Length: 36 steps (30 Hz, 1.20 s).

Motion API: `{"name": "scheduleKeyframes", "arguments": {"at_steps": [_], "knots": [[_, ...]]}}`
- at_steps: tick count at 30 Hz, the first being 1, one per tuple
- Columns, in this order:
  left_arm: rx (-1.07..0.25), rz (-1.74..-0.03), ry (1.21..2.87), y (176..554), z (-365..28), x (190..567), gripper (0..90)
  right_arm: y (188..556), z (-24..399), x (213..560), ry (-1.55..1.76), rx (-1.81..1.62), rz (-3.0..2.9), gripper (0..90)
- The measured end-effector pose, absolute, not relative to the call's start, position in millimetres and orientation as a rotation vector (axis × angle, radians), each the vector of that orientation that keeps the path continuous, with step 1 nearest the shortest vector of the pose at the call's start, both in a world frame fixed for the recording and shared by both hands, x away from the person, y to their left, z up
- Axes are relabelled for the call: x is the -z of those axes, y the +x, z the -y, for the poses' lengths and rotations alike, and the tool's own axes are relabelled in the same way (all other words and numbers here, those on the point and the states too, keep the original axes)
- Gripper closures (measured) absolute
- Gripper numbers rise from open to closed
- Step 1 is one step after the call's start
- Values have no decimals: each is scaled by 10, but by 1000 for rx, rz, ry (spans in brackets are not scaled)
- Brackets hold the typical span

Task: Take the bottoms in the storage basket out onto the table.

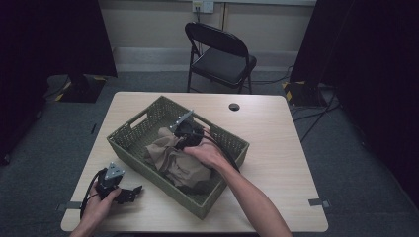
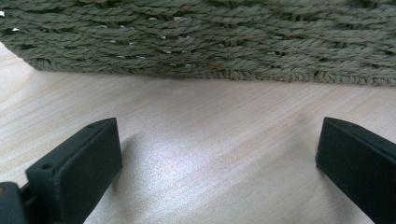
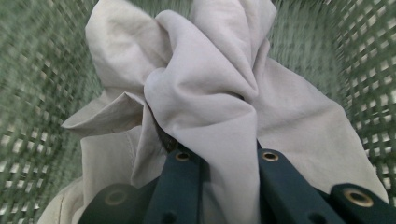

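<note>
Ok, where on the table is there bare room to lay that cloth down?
Widest bare patch: right of the basket, out to the table edge. A strip lies beyond it, by the round hole. Front left is crowded by the left tongs. Right tongs grip the cloth.

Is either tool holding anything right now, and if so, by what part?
The right tool is shut on a bunched fold of the beige cloth, inside the basket. The left tool is open over the table, holding nothing.

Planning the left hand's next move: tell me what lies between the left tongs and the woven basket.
Bare tabletop. In the left gripper view, the open left tongs face the basket wall across plain wood, with nothing on it.
</note>
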<state>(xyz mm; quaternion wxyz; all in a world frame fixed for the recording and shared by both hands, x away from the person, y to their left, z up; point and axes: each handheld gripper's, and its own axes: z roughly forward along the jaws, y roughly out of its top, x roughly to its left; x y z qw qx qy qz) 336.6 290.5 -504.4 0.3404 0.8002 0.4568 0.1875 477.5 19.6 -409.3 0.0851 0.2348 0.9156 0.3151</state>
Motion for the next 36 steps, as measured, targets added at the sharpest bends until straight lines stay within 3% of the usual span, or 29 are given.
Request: {"name": "scheduleKeyframes", "arguments": {"at_steps": [36], "knots": [[-488, -1189, 2082, 3366, -2906, 5044, 0, 4585, 129, 3516, 759, -1364, -2479, 845]]}}
